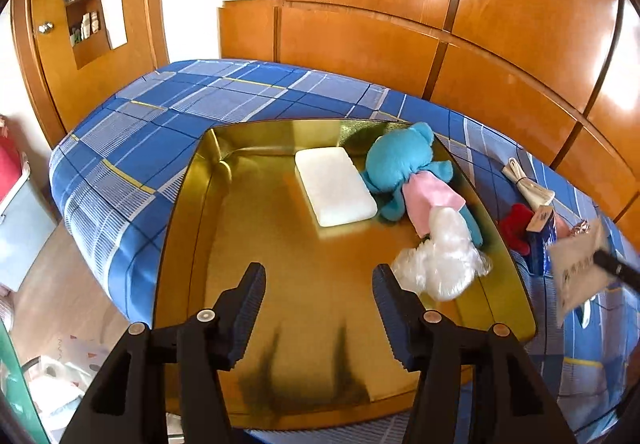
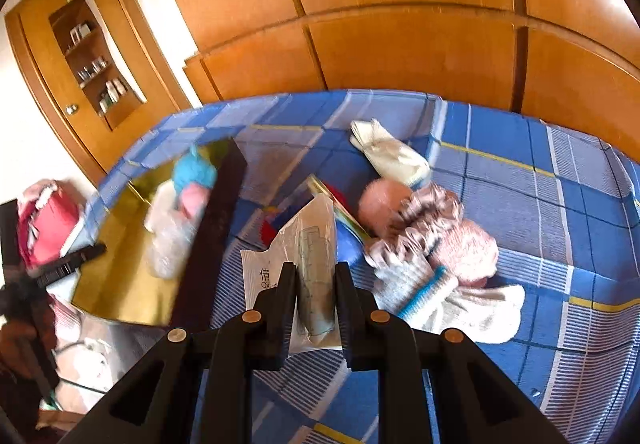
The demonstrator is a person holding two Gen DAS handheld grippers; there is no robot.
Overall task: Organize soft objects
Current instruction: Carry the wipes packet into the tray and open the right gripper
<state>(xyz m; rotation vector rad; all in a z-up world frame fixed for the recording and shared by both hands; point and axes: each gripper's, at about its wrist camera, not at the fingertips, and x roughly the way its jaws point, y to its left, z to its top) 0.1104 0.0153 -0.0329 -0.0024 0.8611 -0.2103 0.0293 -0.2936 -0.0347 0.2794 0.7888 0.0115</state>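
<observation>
Now the right gripper [image 2: 316, 276] pinches a plastic packet [image 2: 308, 244], maybe loosely, so it could slip before reaching the gold tray [image 1: 516, 308], while the left gripper [image 1: 320, 284] hangs spread and empty.

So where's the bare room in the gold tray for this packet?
The gold tray is bare left of the white pad and in front of it. Its right edge is crowded: blue plush, clear plastic bag.

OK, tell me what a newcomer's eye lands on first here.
The shiny gold tray on the blue plaid bed, holding a blue plush toy beside a white pad. Then the right gripper, shut on a clear packet, near a heap of socks.
</observation>
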